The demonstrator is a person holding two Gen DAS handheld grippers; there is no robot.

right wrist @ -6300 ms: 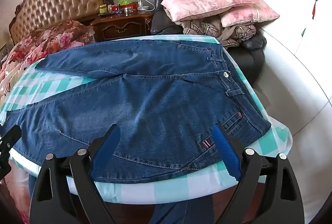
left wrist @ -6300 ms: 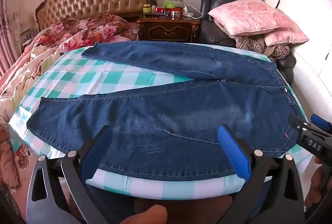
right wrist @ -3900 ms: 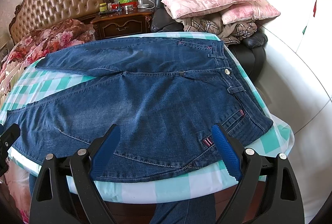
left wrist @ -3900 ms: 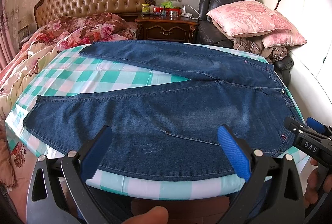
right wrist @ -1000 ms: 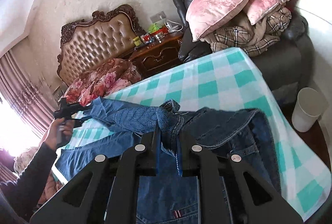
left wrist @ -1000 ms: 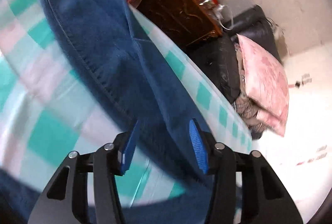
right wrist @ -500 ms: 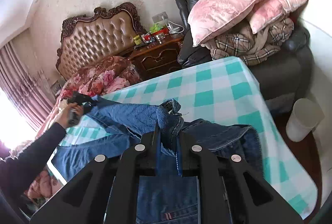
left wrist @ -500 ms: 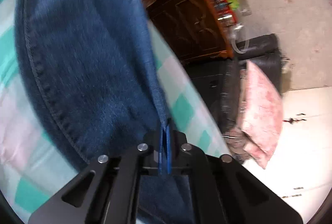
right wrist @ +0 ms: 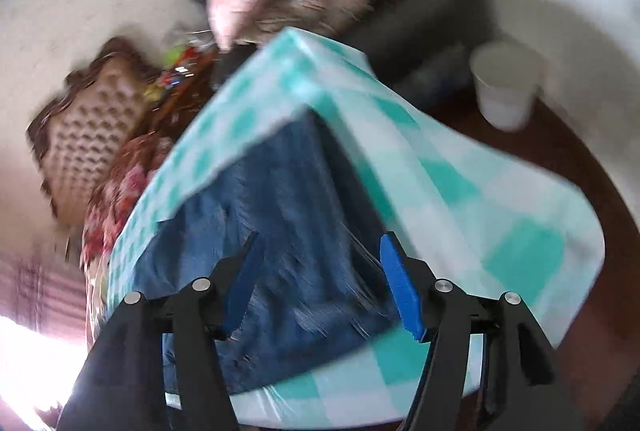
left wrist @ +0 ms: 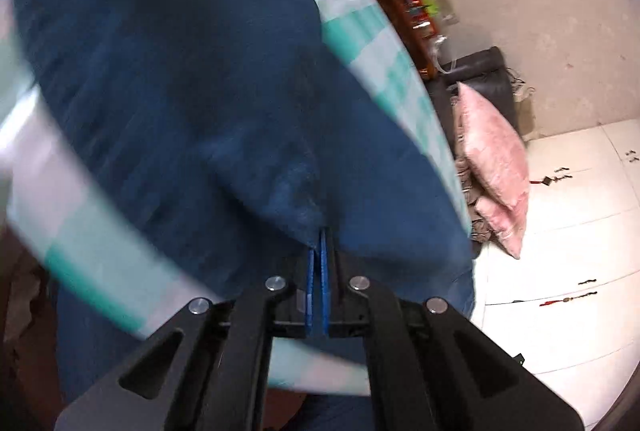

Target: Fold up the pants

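Checked teal tablecloth point(right wrist: 500, 215) bears the blue pants point(right wrist: 288, 215), long axis running from the grippers toward the far corner. Left gripper point(left wrist: 318, 251) pinches a denim fold; right gripper point(right wrist: 316, 279) jaws opening, denim below, unpinched. Beyond: pink pillow point(left wrist: 492, 151), white bin point(right wrist: 506, 87).

A lived-in home bedroom is showing here. A tufted, carved headboard point(right wrist: 90, 123) is standing by a cluttered wooden nightstand point(left wrist: 404, 19), while pink pillows point(left wrist: 494, 155) are lying piled on a dark leather armchair point(left wrist: 486, 71), near white cabinet doors point(left wrist: 568, 231).
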